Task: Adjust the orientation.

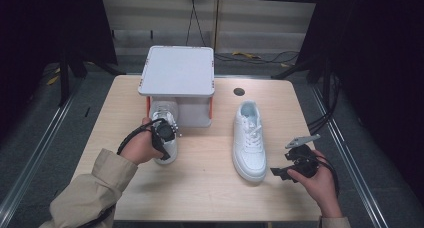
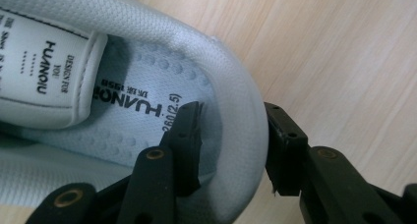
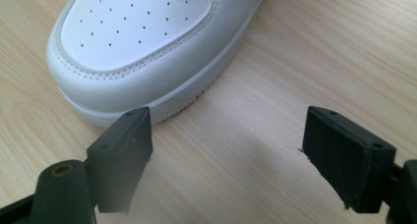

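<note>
Two white sneakers lie on the wooden table (image 1: 210, 193). The left sneaker (image 1: 164, 111) has its toe under a white raised box (image 1: 176, 70). My left gripper (image 1: 167, 138) is at its heel. In the left gripper view the gripper (image 2: 231, 111) straddles the padded heel wall (image 2: 241, 91): one jaw is inside over the printed insole (image 2: 133, 101), the other outside. A small gap shows beside the inner pad, so the jaws stand open. The right sneaker (image 1: 248, 138) lies alone. My right gripper (image 1: 281, 165) is open near its toe (image 3: 147, 42), with bare table between the jaws (image 3: 230, 123).
The white box stands on orange-edged legs at the table's back left. A small dark round hole (image 1: 239, 91) sits in the tabletop behind the right sneaker. Cables (image 1: 320, 120) and dark frames run around the table's far side and right edge.
</note>
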{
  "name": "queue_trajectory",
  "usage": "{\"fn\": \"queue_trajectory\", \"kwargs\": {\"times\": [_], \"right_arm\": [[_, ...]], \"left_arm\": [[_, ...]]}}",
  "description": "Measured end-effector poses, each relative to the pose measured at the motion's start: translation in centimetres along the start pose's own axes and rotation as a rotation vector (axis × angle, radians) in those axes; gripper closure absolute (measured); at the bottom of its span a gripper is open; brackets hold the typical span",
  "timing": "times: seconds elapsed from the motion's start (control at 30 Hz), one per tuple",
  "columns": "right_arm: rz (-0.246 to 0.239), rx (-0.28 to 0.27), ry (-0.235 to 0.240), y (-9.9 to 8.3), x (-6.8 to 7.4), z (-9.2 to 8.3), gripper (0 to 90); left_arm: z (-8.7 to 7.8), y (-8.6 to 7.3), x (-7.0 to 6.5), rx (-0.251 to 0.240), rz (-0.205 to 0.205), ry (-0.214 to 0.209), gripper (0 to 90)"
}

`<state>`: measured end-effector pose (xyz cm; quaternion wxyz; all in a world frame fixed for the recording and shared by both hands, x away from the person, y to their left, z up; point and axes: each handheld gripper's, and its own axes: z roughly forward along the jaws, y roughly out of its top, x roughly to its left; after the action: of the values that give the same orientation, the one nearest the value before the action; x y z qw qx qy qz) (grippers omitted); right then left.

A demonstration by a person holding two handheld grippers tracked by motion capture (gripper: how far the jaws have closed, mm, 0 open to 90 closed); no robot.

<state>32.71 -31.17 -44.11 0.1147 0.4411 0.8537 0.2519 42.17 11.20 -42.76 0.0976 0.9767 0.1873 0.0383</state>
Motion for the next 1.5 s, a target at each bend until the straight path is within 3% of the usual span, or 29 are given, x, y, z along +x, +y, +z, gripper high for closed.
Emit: {"fn": "queue_trajectory", "kwargs": {"times": [0.07, 0.2, 0.27, 0.3, 0.47, 0.57, 0.67, 0.87, 1.23, 1.33, 1.5], "right_arm": [[0.001, -0.007, 0.002, 0.2, 0.1, -0.1, 18.8], [-0.014, -0.021, -0.002, 0.9, 0.3, -0.4, 18.8], [-0.022, -0.024, 0.001, 1.3, 0.4, -0.5, 19.0], [-0.026, -0.020, -0.001, 1.6, 0.5, -0.4, 19.0], [-0.061, 0.005, 0.006, 3.1, 0.6, -0.5, 19.2], [-0.067, -0.008, 0.014, 4.2, 0.6, -0.8, 19.2], [-0.072, -0.025, 0.032, 5.3, 0.8, -0.8, 19.3], [-0.091, -0.030, 0.075, 7.7, 1.6, -0.2, 20.3], [-0.095, -0.113, 0.153, 12.8, 3.1, 0.1, 25.4], [-0.105, -0.102, 0.158, 14.2, 3.5, 0.3, 28.3], [-0.097, -0.115, 0.168, 16.2, 3.7, 0.5, 34.9]], "left_arm": [[-0.2, 0.0, -0.1, -0.030, 0.014, 0.019, 62.8], [-1.1, 0.8, 0.3, -0.034, 0.066, 0.037, 61.7], [-1.3, 1.2, 0.8, -0.041, 0.065, 0.038, 60.4], [-1.3, 1.2, 1.1, -0.038, 0.055, 0.047, 59.6], [-1.5, 0.9, 3.2, -0.084, -0.085, 0.060, 57.2], [-1.6, 0.5, 3.5, -0.113, -0.124, 0.048, 58.6], [-2.2, 0.2, 3.2, -0.108, -0.132, 0.074, 57.3], [-3.3, -0.1, 2.4, -0.164, -0.145, 0.088, 54.3], [-5.1, -0.8, 1.3, -0.202, -0.131, 0.119, 54.6], [-5.7, -1.0, 1.0, -0.210, -0.129, 0.133, 54.1], [-6.5, -1.2, 0.2, -0.216, -0.128, 0.100, 55.5]]}}
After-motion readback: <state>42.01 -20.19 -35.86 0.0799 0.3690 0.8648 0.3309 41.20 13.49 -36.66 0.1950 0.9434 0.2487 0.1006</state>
